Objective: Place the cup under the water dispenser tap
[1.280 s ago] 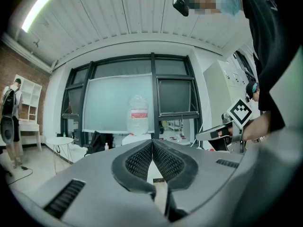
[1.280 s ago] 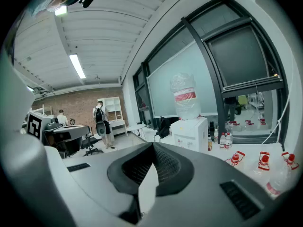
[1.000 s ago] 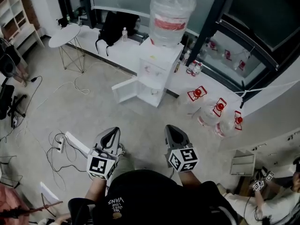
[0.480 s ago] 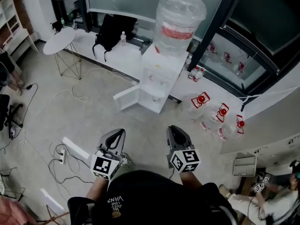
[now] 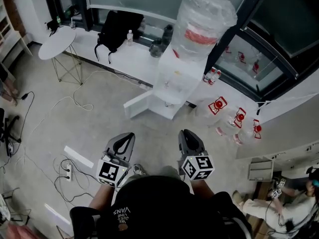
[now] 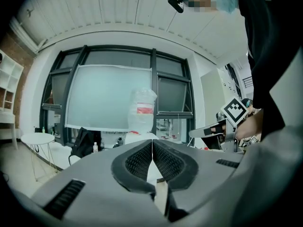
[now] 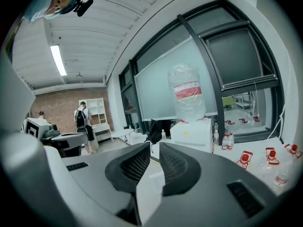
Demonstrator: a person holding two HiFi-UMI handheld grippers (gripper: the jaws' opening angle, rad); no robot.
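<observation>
The white water dispenser stands against the window ledge with a large clear bottle on top and its lower door swung open. I see no cup in any view. My left gripper is held low in front of me, shut with nothing in it; in the left gripper view its tips touch and the dispenser lies straight ahead. My right gripper is beside it, empty, with a narrow gap between the jaws. The dispenser is still some way off.
Big bottles with red caps lie on the floor to the dispenser's right. A black backpack and a small bottle sit on the ledge, a round white table at left. Cables and a power strip cross the floor. A person crouches at lower right.
The view has shifted toward the dispenser, which now sits nearer and more to the right. Both grippers stay side by side, unchanged in state.
</observation>
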